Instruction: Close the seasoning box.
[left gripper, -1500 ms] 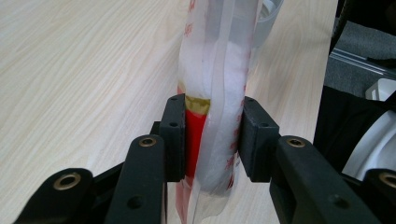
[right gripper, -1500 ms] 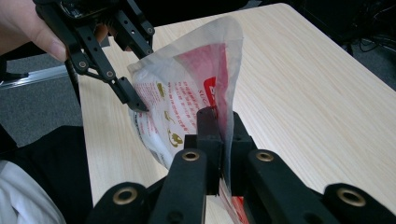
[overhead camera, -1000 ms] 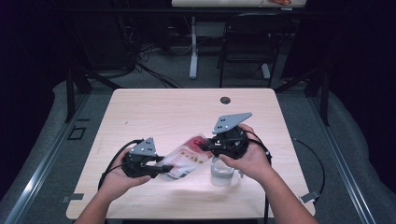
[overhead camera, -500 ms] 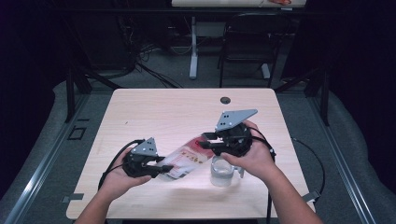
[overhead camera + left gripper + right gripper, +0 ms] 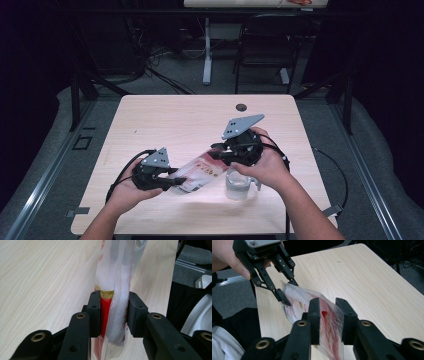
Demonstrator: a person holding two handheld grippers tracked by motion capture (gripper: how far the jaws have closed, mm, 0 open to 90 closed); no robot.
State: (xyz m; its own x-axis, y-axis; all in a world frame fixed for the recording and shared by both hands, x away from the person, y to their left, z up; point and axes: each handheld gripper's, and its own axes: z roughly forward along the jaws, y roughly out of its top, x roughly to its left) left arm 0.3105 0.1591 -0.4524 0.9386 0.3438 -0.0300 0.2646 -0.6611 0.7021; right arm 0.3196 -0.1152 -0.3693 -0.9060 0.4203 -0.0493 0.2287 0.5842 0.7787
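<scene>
Pale wooden worktop [image 5: 165, 120]: clear red-printed plastic pouch [image 5: 200, 172] beside clear glass cup [image 5: 238, 184]. Left hand-held gripper [image 5: 113, 312] clamps one pouch end; right hand-held gripper [image 5: 330, 317], jaws just closing, straddles the other. Risk: a hard pull could tear the film and spill its contents.

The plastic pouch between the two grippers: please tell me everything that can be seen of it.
The plastic pouch is a soft, clear bag with red and white print and a gold band, holding something white. It lies slanted above the wooden table, beside a clear cup. The left gripper clamps one end between its jaws. The right gripper has the other end between its jaws, which have just been closing; whether they press it I cannot tell.
</scene>
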